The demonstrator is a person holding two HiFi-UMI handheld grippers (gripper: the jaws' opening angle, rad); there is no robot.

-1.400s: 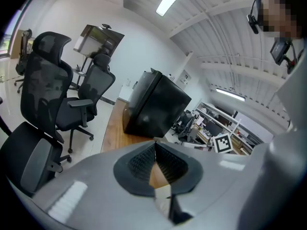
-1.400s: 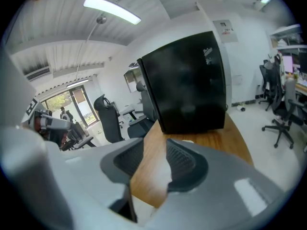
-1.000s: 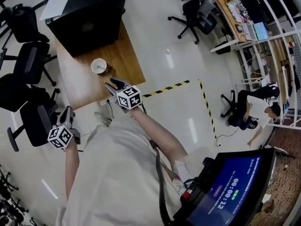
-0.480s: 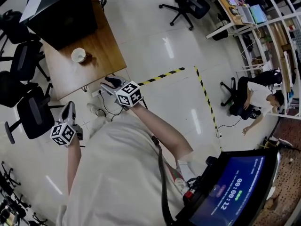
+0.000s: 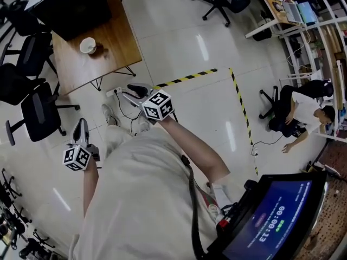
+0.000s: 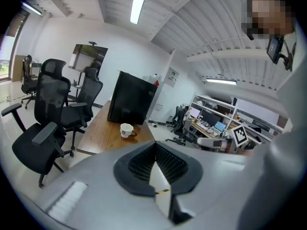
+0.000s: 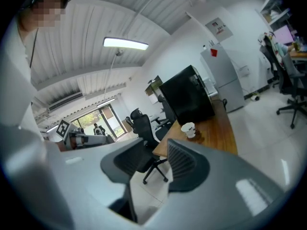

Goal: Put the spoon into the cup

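- A person [image 5: 141,199] in a light shirt stands on a pale tiled floor [image 5: 179,42], seen from above, with a gripper in each hand.
- The left gripper [image 5: 80,123] is held low at the person's left side. Its fingers are together, meeting at the tips, with nothing between them.
- The right gripper [image 5: 131,92] is held out in front of the person, pointing towards the desk [image 5: 111,50]. Its fingers stand apart, with only floor and chair showing in the gap.
- The wooden desk is well apart from both grippers, across a stretch of floor.
- The white cup [image 5: 87,45] stands upright on the desk, near its middle.
- A small brown shape [image 5: 98,51] lies just beside the cup, too small to identify.
- A large black box [image 5: 70,7] sits at the far end of the desk, behind the cup.
- Black office chairs [image 5: 38,115] stand along the desk's left side.
- A strip of yellow-and-black tape [image 5: 187,78] runs across the floor to the right of the desk.
- A second person [image 5: 295,110] bends low near shelving at the far right.
- A dark screen [image 5: 271,221] with a blue display sits at the lower right, close to the standing person.
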